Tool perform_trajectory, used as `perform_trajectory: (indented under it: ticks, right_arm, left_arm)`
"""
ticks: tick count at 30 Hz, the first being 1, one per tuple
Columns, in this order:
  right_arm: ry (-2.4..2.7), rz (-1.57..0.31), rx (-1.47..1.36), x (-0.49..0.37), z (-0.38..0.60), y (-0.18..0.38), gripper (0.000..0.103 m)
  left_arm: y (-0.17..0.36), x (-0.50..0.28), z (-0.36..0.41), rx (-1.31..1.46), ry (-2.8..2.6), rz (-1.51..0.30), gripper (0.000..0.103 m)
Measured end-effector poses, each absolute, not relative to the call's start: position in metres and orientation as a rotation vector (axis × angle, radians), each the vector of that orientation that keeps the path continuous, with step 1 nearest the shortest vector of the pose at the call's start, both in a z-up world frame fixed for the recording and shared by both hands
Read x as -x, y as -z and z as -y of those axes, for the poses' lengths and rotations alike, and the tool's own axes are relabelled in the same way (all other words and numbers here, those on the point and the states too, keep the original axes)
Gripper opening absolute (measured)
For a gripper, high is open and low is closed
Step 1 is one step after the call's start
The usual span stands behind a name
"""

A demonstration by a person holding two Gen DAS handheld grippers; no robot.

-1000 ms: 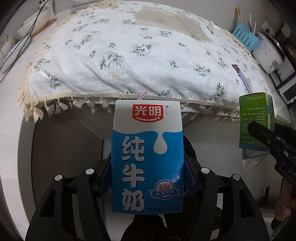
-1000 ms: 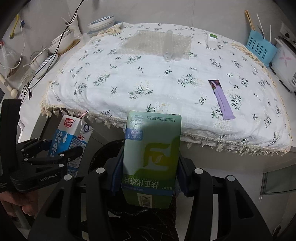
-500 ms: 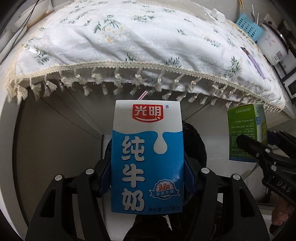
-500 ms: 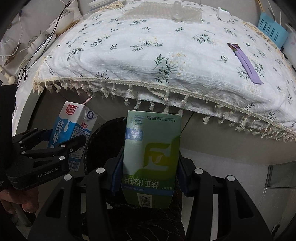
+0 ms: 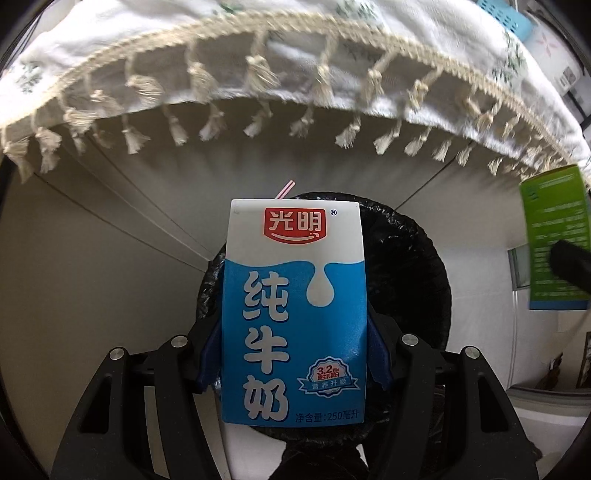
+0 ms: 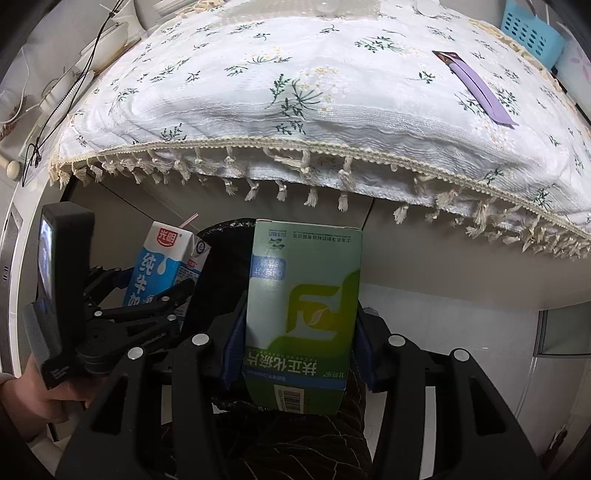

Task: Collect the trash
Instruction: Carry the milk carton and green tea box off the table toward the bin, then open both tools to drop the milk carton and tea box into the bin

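Note:
My left gripper (image 5: pixel 293 354) is shut on a blue and white milk carton (image 5: pixel 293 314) with a pink straw, held upright above a bin lined with a black bag (image 5: pixel 406 266). The same carton (image 6: pixel 162 273) and left gripper (image 6: pixel 155 295) show at the left of the right wrist view. My right gripper (image 6: pixel 299 350) is shut on a green box (image 6: pixel 301 317), which also hangs over the black-lined bin (image 6: pixel 225 258). In the left wrist view that green box (image 5: pixel 554 240) sits at the right edge.
A table with a white floral cloth (image 6: pixel 314 92) and tasselled fringe (image 5: pixel 258 77) overhangs the bin. On the cloth lie a purple wrapper (image 6: pixel 476 88) and bubble wrap. A blue basket (image 6: pixel 532 33) stands at the far right; cables and dishes lie at the left. A hand (image 6: pixel 33 391) holds the left gripper.
Both grippers have sunk below the table edge with their items still held. The fringe now fills the top of the left wrist view and the black-lined bin looms larger behind the carton and the box.

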State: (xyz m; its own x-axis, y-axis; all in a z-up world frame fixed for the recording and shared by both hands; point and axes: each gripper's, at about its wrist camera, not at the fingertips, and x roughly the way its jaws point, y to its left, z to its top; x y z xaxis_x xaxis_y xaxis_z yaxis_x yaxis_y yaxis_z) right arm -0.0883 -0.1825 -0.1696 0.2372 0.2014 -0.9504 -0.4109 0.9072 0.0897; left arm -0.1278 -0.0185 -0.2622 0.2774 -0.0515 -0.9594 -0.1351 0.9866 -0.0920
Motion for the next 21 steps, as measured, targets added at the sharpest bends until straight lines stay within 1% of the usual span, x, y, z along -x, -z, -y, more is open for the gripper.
perform_trajectory:
  ticks: [10, 15, 17, 18, 19, 20, 21]
  right_arm:
    - [-0.384, -1.282, 0.188, 0.099, 0.199, 0.173, 0.047]
    - [-0.372, -1.278, 0.181, 0.1, 0.207, 0.172, 0.047]
    - [-0.369, -1.285, 0.175, 0.1, 0.208, 0.174, 0.047]
    - [-0.369, -1.29, 0.172, 0.1, 0.208, 0.176, 0.047]
    - [-0.368, -1.293, 0.17, 0.098, 0.206, 0.178, 0.047]
    - [-0.369, -1.297, 0.169, 0.097, 0.205, 0.181, 0.047]
    - [-0.369, -1.3, 0.169, 0.097, 0.203, 0.184, 0.047]
  left_arm:
    - [0.286, 0.119, 0.037, 0.149, -0.02, -1.32, 0.062]
    - [0.28, 0.122, 0.039, 0.164, 0.002, -1.292, 0.063]
    - [0.275, 0.125, 0.034, 0.189, 0.004, -1.275, 0.07]
    - [0.271, 0.125, 0.032, 0.195, -0.002, -1.266, 0.078]
    - [0.266, 0.126, 0.03, 0.199, -0.011, -1.256, 0.082]
    - [0.262, 0.127, 0.027, 0.209, -0.011, -1.247, 0.082]
    - [0.258, 0.127, 0.024, 0.219, -0.01, -1.244, 0.085]
